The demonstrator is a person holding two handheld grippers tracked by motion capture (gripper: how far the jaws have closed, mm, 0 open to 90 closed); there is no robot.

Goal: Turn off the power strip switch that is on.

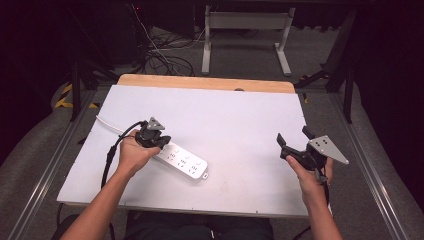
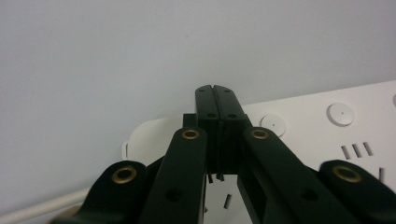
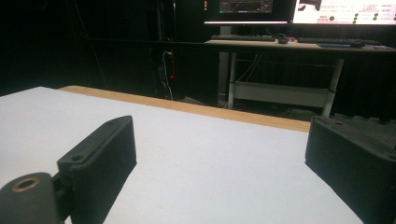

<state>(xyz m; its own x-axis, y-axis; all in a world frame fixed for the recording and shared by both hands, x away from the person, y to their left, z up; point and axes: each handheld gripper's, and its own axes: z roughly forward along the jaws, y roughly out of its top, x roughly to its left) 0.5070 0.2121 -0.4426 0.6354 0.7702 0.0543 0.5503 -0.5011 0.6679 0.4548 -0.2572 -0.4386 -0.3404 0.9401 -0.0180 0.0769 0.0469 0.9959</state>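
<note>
**Power strip under your left jaws, right gripper waiting wide**

Power strip (image 1: 183,162) first, over on your left: a white, hard plastic bar with rounded corners, lying flat on the matte white table (image 1: 240,115). Its long axis runs on a slant, from the cord end under your left hand down toward the near middle of the table, and its thin white cord (image 1: 107,124) trails off up and left from that same end. Your left gripper (image 1: 152,136) sits right on top of the cord end. In the left gripper view the two black jaws are pressed together with no gap, tips down at the strip's face beside a round button (image 2: 273,124). Whether they pinch anything I cannot tell; they look simply closed and pressing or resting on the plastic. Socket slots show to either side of the jaws.

Across to your right: the right gripper (image 1: 295,141) hovers above bare table, well apart from the strip, jaws spread wide, ribbed pads (image 3: 100,161) facing each other with nothing between. The strip lies to its left, free end pointing roughly its way. So your left hand is the nearer one by far; any right-hand move means crossing leftward to that free end.
</note>
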